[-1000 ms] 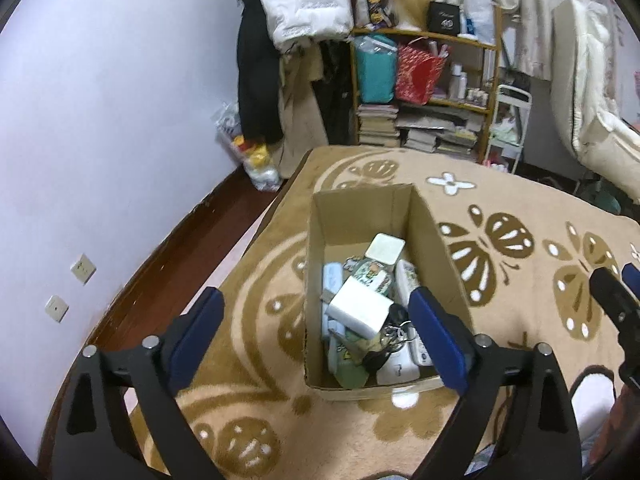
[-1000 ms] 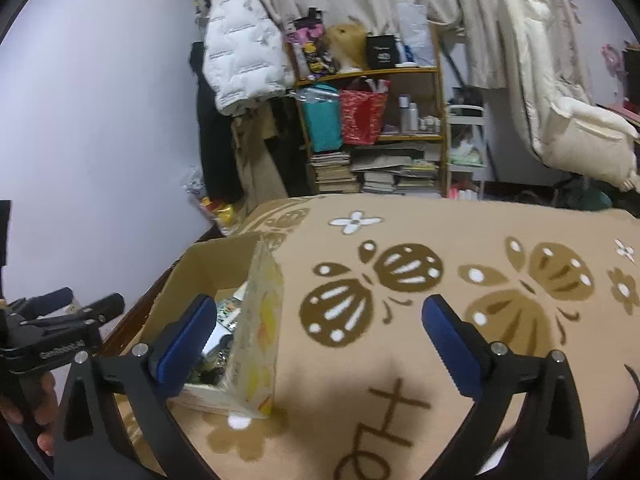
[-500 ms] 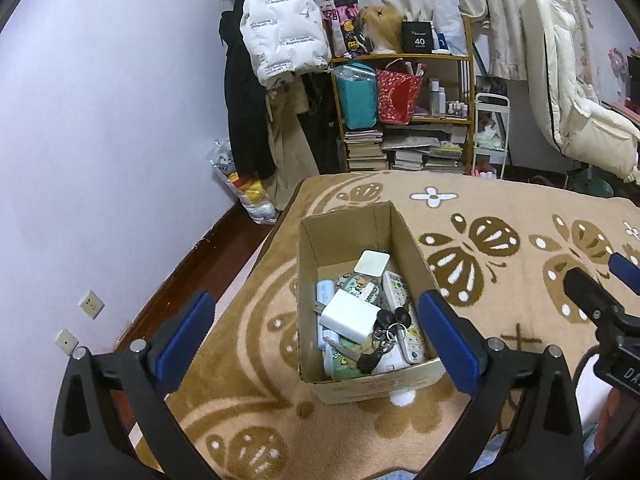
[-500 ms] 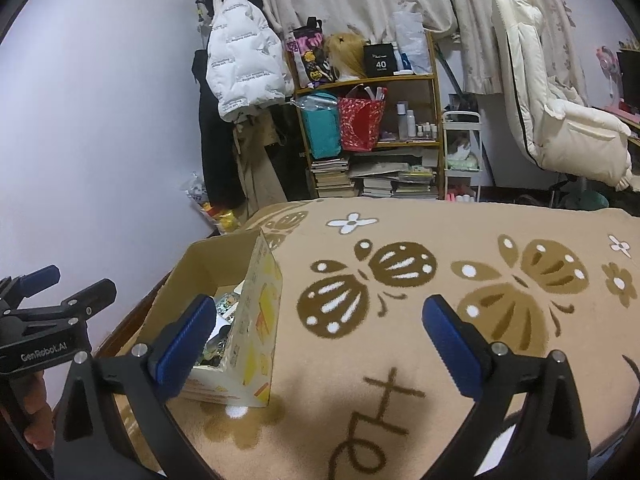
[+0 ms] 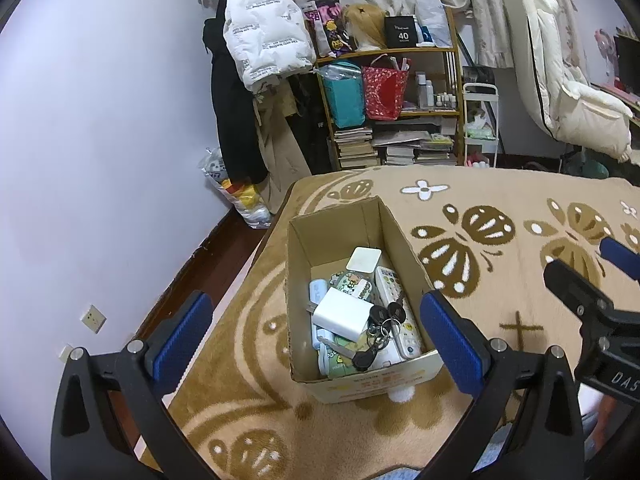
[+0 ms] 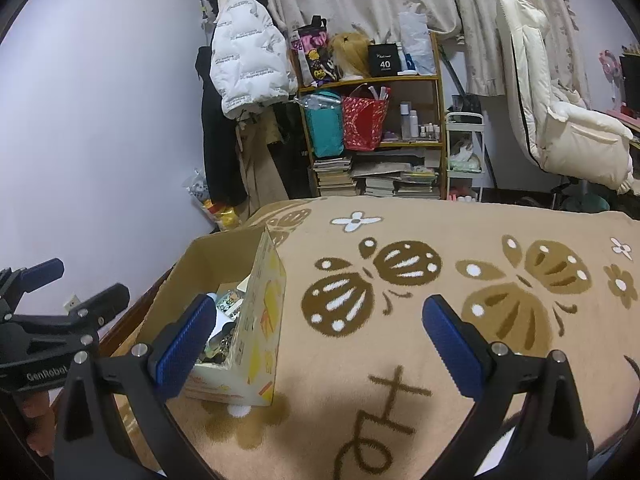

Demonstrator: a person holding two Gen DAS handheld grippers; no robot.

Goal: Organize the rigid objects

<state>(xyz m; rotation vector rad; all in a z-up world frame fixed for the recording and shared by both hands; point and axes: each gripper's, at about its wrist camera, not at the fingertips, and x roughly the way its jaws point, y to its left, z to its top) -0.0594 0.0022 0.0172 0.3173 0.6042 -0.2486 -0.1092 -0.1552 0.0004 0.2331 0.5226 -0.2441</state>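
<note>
From where I sit, my left tool (image 5: 316, 320) hangs with its jaws spread wide and nothing between the pads, aimed down over the open cardboard box (image 5: 340, 224), which reads to me as a hand that is free for the next thing. The box sits on the butterfly-patterned blanket (image 5: 500, 208) near its left edge, and the rigid bits are piled inside it: a white charger block (image 5: 340, 314) on top, a bunch of keys (image 5: 382, 328) just beside it, a remote with stickers (image 5: 400, 312) along the right wall, and a small white square case (image 5: 364, 259) toward the far end. I judge they lie loose because they were simply dropped in, so the sorting looks close to done. My right tool (image 6: 316, 344) is also wide open and empty, held over bare blanket to the right of the box, well clear of it. No loose item shows on the blanket. Beyond the bed, a lilac wall (image 5: 100, 120) runs along the left, a white puffer jacket (image 5: 264, 44) hangs by a cluttered shelf (image 5: 400, 52), and a cream chair (image 5: 560, 92) stands on the right.
</note>
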